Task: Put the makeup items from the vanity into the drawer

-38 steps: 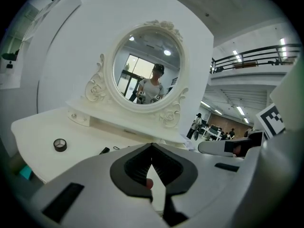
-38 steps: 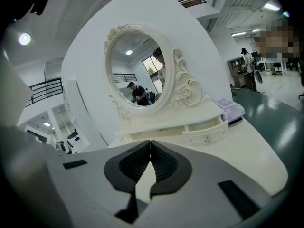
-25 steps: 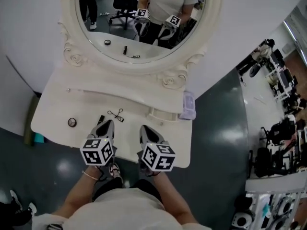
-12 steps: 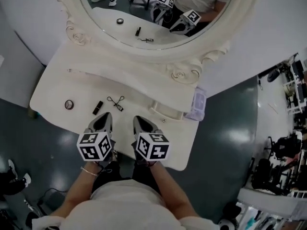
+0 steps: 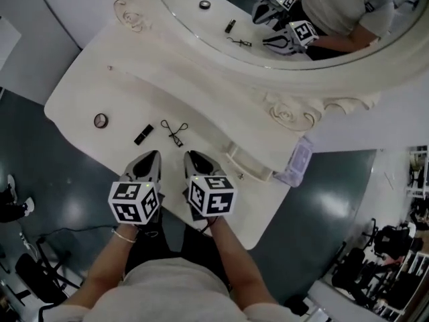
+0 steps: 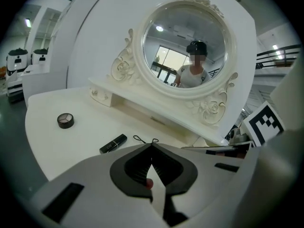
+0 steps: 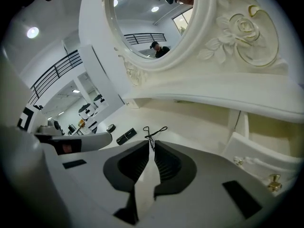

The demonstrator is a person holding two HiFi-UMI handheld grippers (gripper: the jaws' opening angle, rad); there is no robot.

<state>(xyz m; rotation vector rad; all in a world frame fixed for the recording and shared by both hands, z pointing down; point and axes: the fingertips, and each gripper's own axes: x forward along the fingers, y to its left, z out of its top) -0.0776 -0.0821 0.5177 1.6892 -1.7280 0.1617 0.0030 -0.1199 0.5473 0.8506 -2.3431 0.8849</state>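
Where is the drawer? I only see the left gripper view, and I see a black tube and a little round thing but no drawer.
Observer: The drawer is further right, under the mirror's ledge; the right gripper view shows its gold knob.
Operator: Is the other gripper holding something?
Observer: No, the right gripper has its jaws together, with nothing between them.
Operator: What else is over there?
Observer: The head view shows a see-through box at the vanity's right end.
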